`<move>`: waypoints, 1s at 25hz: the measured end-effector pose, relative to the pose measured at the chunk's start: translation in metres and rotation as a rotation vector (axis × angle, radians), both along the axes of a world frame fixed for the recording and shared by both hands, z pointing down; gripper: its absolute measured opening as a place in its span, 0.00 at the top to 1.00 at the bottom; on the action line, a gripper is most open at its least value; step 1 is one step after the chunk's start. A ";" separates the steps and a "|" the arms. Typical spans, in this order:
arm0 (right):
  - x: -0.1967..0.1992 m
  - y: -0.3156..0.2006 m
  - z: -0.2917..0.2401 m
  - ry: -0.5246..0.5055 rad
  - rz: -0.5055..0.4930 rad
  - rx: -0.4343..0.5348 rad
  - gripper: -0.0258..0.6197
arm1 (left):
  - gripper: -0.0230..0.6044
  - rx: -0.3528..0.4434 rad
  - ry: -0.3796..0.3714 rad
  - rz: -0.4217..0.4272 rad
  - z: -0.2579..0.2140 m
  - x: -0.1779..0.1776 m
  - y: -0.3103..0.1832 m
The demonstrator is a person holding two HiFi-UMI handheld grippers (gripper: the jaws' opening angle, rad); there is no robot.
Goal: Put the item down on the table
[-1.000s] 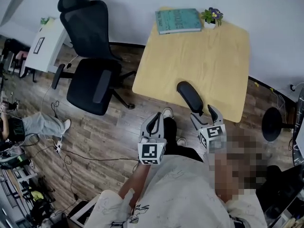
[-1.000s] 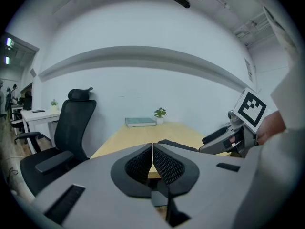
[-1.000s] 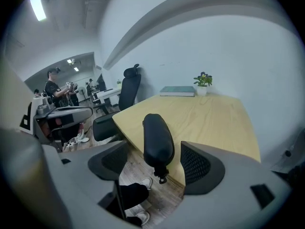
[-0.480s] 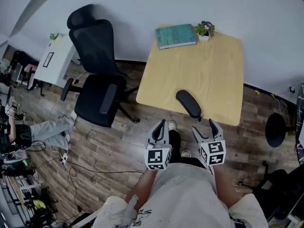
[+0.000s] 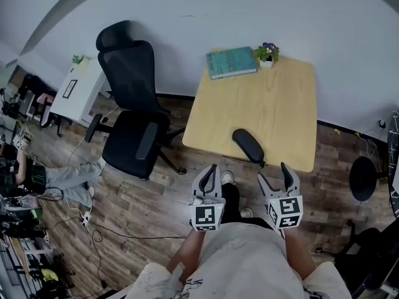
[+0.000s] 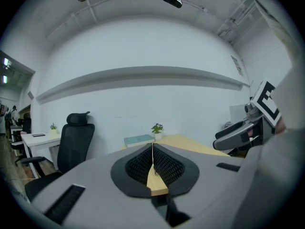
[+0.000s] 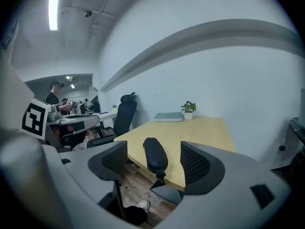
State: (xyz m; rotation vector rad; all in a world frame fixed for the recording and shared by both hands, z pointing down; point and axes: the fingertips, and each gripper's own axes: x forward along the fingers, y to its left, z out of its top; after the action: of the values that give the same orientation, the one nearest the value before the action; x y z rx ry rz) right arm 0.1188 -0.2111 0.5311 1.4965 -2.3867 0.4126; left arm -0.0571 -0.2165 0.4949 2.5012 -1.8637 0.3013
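Both grippers hung low in front of the person, short of the table's (image 5: 262,108) near edge. The left gripper (image 5: 212,169) had its jaws pressed together with nothing between them. The right gripper (image 5: 274,173) had its jaws wide apart and empty, framing a black chair armrest (image 5: 248,146) that stood at the table's near edge. Out on the far side of the wooden top, a teal book (image 5: 230,62) lay flat with a small potted plant (image 5: 267,53) just beside it on the right; which one was the item, I couldn't tell. A black office chair (image 5: 134,117) stood to the table's left.
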 end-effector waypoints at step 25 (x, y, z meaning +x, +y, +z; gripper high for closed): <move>0.024 -0.013 -0.136 -0.074 0.083 0.359 0.43 | 0.95 0.186 -0.009 -0.001 -0.103 -0.012 0.007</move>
State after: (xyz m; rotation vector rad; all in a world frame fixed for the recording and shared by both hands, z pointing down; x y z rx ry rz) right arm 0.1430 -0.2242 0.3956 1.7616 -2.5642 0.0558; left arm -0.0692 -0.2096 0.3919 2.6187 -1.9822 0.1454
